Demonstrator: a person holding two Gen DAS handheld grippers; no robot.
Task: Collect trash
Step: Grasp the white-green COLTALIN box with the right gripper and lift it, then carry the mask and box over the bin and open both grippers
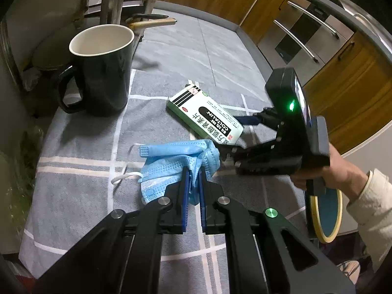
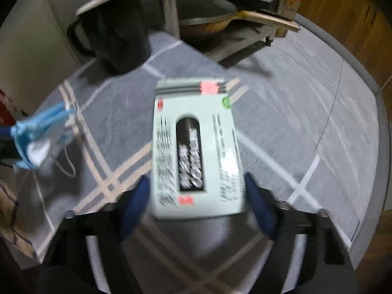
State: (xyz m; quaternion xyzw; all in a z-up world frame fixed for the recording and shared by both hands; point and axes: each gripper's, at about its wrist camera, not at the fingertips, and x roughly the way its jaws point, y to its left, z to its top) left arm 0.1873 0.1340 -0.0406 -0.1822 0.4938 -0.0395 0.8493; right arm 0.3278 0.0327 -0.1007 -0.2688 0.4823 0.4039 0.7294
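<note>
A crumpled blue face mask (image 1: pixel 171 156) hangs from my left gripper (image 1: pixel 193 171), which is shut on its bunched edge; it also appears at the left in the right wrist view as the mask (image 2: pixel 36 137). A white and green medicine box (image 1: pixel 205 115) lies flat on the grey checked cloth (image 1: pixel 85 134). My right gripper (image 2: pixel 196 186) points steeply down over the box (image 2: pixel 196 147), one blue finger along each long side. The picture is blurred; a thin gap shows at the left finger. A hand (image 1: pixel 343 169) holds that gripper (image 1: pixel 236 134).
A black mug (image 1: pixel 105 73) with a white inside stands at the back left of the cloth. Behind it is a metal rack with a pan (image 2: pixel 208 22) and a wooden handle. Wooden cabinets (image 1: pixel 355 85) run along the right. A tape roll (image 1: pixel 325 215) lies below the hand.
</note>
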